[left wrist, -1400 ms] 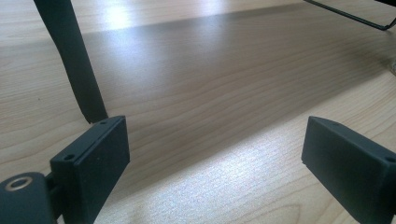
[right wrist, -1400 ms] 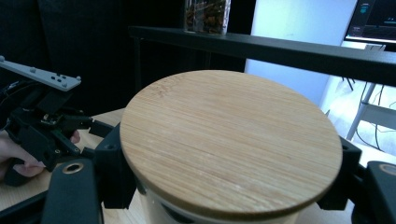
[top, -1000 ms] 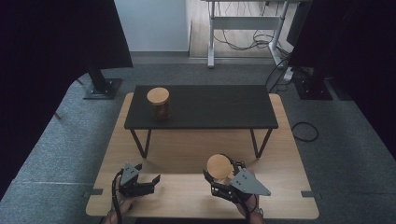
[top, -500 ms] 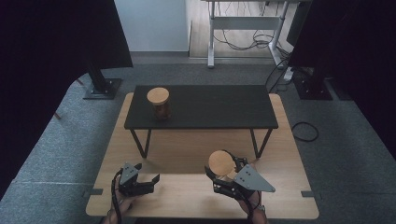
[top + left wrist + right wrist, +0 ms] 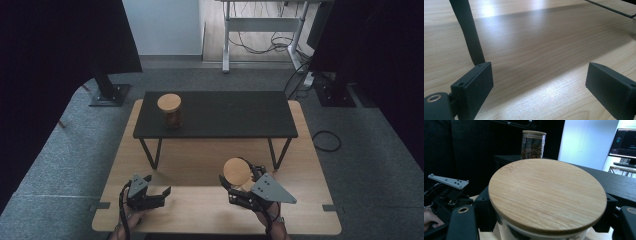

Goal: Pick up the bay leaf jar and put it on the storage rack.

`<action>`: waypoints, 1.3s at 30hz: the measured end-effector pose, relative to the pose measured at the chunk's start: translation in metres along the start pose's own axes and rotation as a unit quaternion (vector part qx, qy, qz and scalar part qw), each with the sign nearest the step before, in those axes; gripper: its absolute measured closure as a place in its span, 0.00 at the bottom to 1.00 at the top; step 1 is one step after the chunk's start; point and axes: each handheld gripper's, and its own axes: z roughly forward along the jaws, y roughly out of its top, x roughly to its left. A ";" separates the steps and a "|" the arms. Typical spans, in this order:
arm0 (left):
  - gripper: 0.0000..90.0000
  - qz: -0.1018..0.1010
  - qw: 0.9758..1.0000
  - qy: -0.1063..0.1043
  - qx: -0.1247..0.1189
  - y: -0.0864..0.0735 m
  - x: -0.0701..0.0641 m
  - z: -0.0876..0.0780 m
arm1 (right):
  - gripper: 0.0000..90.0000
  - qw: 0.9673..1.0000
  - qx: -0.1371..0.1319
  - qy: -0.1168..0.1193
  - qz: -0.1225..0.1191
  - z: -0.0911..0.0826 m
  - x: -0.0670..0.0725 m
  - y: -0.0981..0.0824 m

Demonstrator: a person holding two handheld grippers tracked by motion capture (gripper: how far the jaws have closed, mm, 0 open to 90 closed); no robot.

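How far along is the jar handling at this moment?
Looks done: one jar with a bamboo lid already stands on the black raised shelf. In hand: the right gripper is shut on a second lidded jar near the wooden table front. Probably left: carrying it to the shelf. The left gripper rests open, holding nothing.

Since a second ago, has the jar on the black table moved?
No. The jar stands at the same spot near the left end of the black table, as before.
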 end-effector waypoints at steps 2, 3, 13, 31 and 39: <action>0.08 0.000 1.000 0.000 0.000 0.000 0.000 0.000 | 0.28 1.000 -0.001 0.001 -0.001 0.000 -0.001 0.002; 0.08 0.000 1.000 0.000 0.000 0.000 0.000 0.000 | 0.28 1.000 -0.001 0.001 -0.001 0.000 -0.001 0.002; 0.08 0.002 1.000 0.001 0.000 0.000 0.000 0.000 | 0.28 1.000 -0.007 0.003 -0.004 0.001 -0.003 0.009; 0.08 0.001 1.000 0.002 -0.001 0.001 0.000 0.000 | 0.28 1.000 -0.014 -0.002 -0.007 -0.008 -0.012 0.024; 0.08 0.000 1.000 0.001 -0.001 0.001 0.001 0.000 | 0.28 1.000 -0.018 -0.003 -0.008 -0.005 -0.015 0.031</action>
